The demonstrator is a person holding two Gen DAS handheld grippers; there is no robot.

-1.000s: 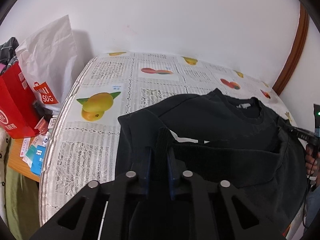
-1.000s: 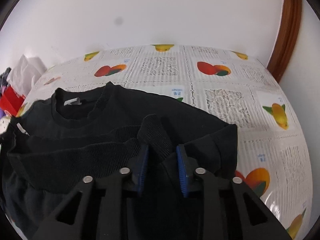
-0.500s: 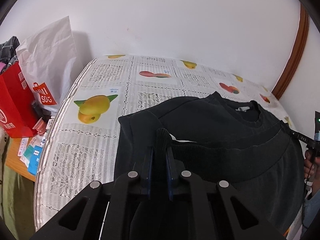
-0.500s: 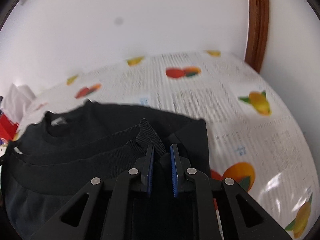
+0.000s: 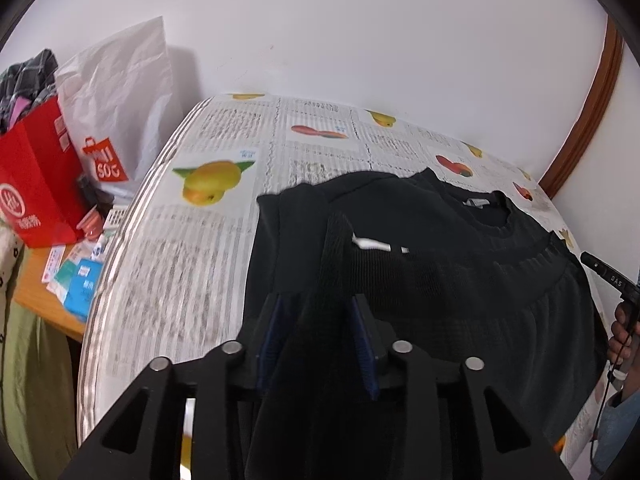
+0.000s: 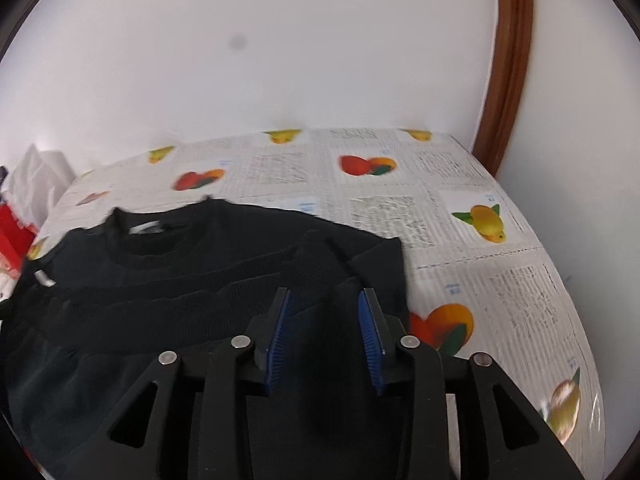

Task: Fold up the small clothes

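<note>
A black sweatshirt (image 5: 460,264) lies on the fruit-print tablecloth (image 5: 208,248), its ribbed hem folded up toward the neckline. My left gripper (image 5: 316,316) is open, with the hem's left corner lying loose between its jaws. My right gripper (image 6: 326,312) is open too, jaws wide apart over the hem's right corner on the sweatshirt (image 6: 208,280). The lower part of the garment is hidden under both grippers. The right gripper's tip and the hand holding it show at the right edge of the left wrist view (image 5: 608,276).
A red paper bag (image 5: 36,188) and a white shopping bag (image 5: 116,104) stand left of the table by the wall. Small packets (image 5: 76,276) lie on a wooden surface below them. A brown door frame (image 6: 512,60) rises at the right. The tablecloth (image 6: 480,264) shows beyond the sweatshirt.
Both grippers, shut on the hem corners half a second ago, have opened and released the hem. The hem now rests nearer the neckline.
</note>
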